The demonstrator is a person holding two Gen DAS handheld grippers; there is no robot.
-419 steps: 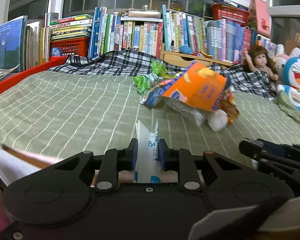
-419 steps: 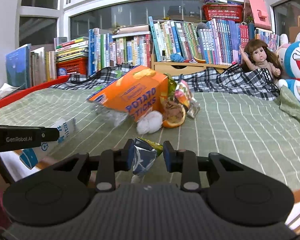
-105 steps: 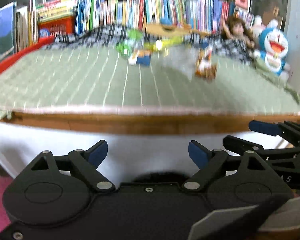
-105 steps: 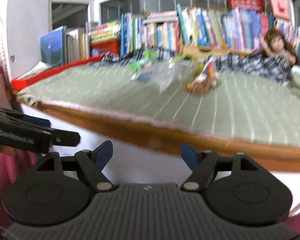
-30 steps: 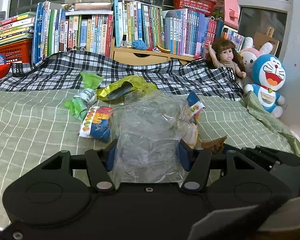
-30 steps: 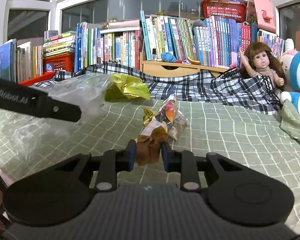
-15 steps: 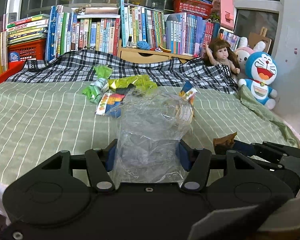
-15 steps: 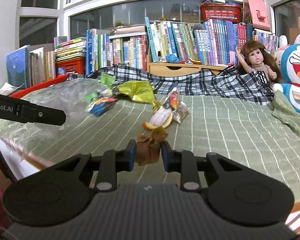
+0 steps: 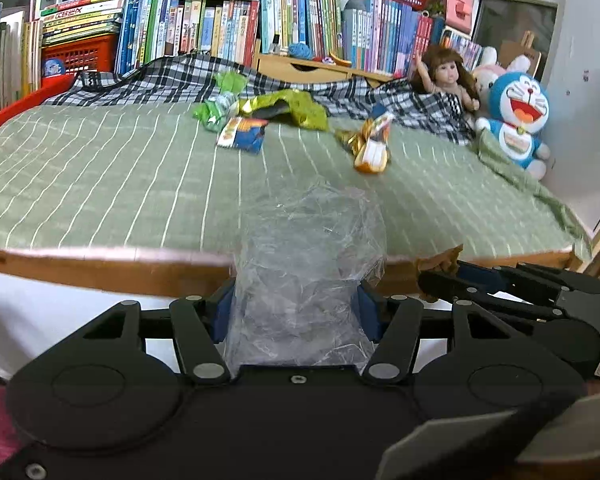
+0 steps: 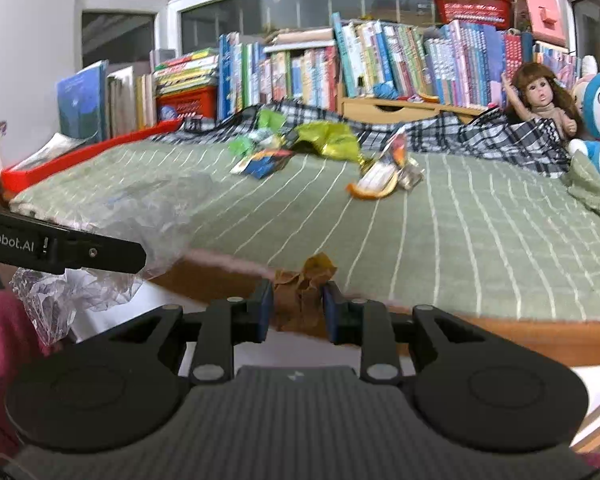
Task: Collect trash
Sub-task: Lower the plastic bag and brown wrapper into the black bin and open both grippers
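My left gripper [image 9: 296, 312] is shut on a crumpled clear plastic bag [image 9: 308, 264], held just off the near edge of the green striped bed [image 9: 100, 184]. That bag [image 10: 112, 216] also shows at the left of the right wrist view, under the left gripper's finger. My right gripper [image 10: 297, 306] is shut on a brown crumpled wrapper [image 10: 304, 288]; the same wrapper [image 9: 440, 262] pokes out at the right of the left wrist view. Left on the bed are a green packet [image 9: 216, 110], a yellow-green bag [image 9: 288, 108], a blue-orange wrapper [image 9: 242, 136] and an orange-gold wrapper [image 9: 372, 144].
A checked blanket [image 9: 172, 80] lies across the back of the bed below a row of books [image 9: 220, 20]. A doll [image 9: 448, 76] and a blue plush toy [image 9: 516, 116] sit at the far right. A wooden rail [image 9: 100, 272] runs along the near edge.
Both grippers have pulled back from the middle of the bed to beyond its near edge, taking the clear bag and the brown wrapper with them. The other litter stayed put.
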